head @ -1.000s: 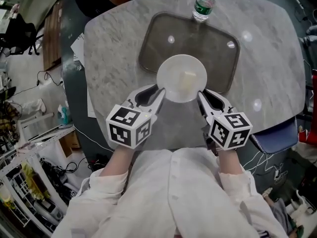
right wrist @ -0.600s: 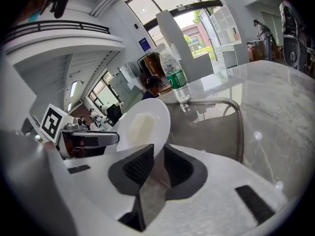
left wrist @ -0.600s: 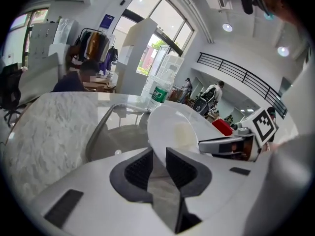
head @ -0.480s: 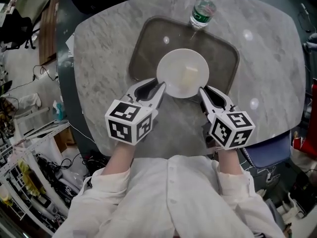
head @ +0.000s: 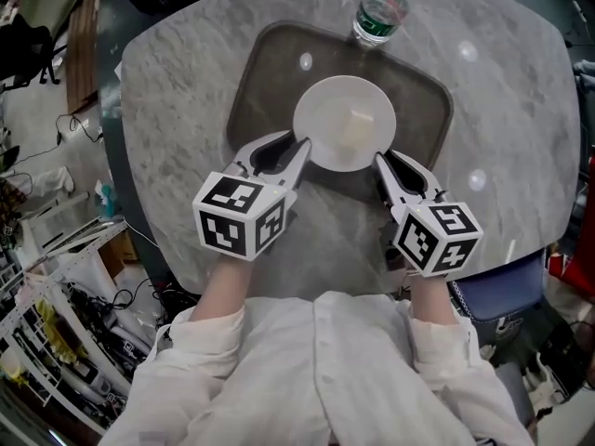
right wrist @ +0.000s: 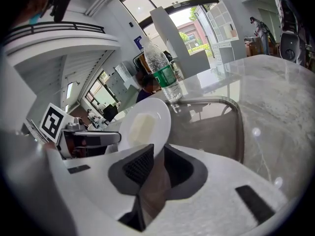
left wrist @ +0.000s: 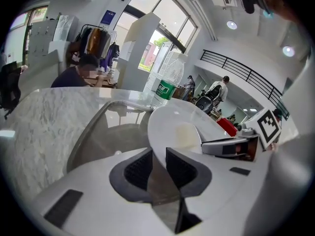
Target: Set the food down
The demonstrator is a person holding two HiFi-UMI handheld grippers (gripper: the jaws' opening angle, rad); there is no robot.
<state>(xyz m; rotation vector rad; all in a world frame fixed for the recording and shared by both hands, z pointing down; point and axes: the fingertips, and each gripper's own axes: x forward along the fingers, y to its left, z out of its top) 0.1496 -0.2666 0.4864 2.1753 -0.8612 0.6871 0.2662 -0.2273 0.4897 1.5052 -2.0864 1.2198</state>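
**A:** Holding the plate (head: 344, 124) w/ two grippers, why?

**B:** So it stays flat & the food (head: 354, 130) doesn't slide off. The left gripper (head: 299, 151) has the rim on one side. The right gripper (head: 379, 161) has it on the other.

**A:** Where's the food now?

**B:** It's a pale lump about mid-plate. The plate is over the dark tray (head: 270, 63) on the marble table (head: 167, 110), toward the tray's near side. Can't tell if the plate's bottom touches the tray yet.

**A:** And the bottle?

**B:** The water bottle (head: 379, 12) stands by the tray's far edge, apart from the plate. Not in the way, I think.

**A:** How wide are the grippers?

**B:** Just a thin gap each, no wider than the plate's edge. In the left gripper view the rim sits right between the dark pads (left wrist: 140, 168), pinched. It's the same in the right gripper view. Nothing else is in either one.

**A:** So is the job done?

**B:** Prob. not, since both are pinching the rim. I'd guess both sides need to go down together, nice & level. Then both let go.
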